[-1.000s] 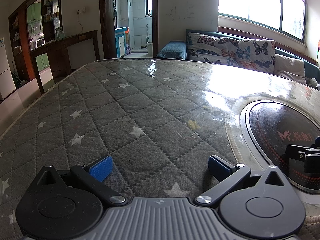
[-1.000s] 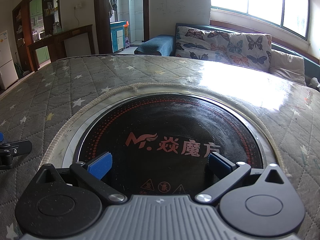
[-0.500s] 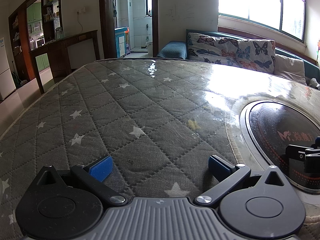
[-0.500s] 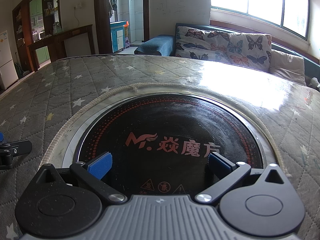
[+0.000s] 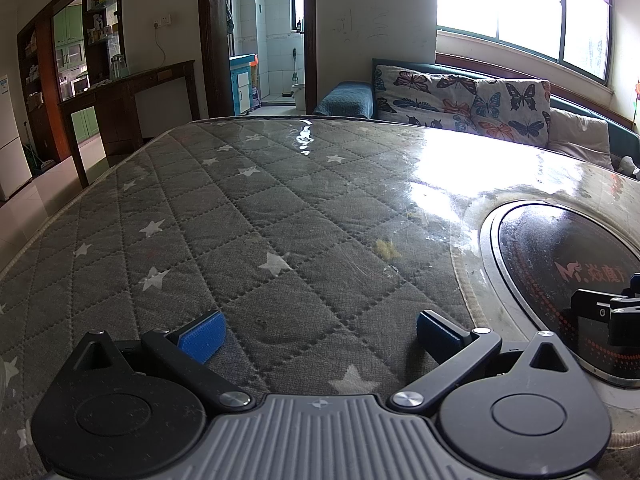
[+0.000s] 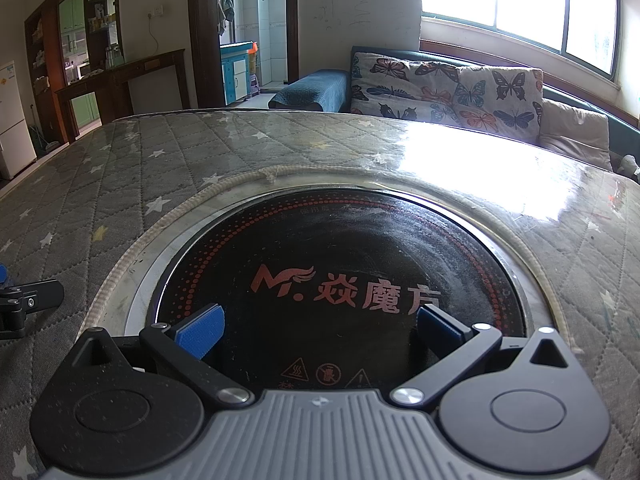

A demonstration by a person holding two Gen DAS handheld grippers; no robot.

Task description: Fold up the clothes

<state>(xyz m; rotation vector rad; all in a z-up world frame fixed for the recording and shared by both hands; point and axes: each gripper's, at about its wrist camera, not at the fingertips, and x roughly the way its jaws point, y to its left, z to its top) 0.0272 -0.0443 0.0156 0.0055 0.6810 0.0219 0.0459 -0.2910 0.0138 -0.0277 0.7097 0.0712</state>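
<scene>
No clothes show in either view. My left gripper [image 5: 318, 334] is open and empty, low over the grey quilted star-pattern table cover [image 5: 248, 216]. My right gripper [image 6: 318, 330] is open and empty, low over the round black cooktop [image 6: 340, 256] set into the table. The right gripper's finger shows at the right edge of the left wrist view [image 5: 600, 312]. The left gripper's finger shows at the left edge of the right wrist view [image 6: 28, 296].
A clear plastic sheet covers the table cover and glares under the window. A sofa with butterfly cushions [image 5: 460, 96] stands behind the table. A dark wooden counter [image 5: 132, 92] and a doorway [image 5: 264, 36] are at the back left. The cooktop also shows in the left wrist view [image 5: 560, 272].
</scene>
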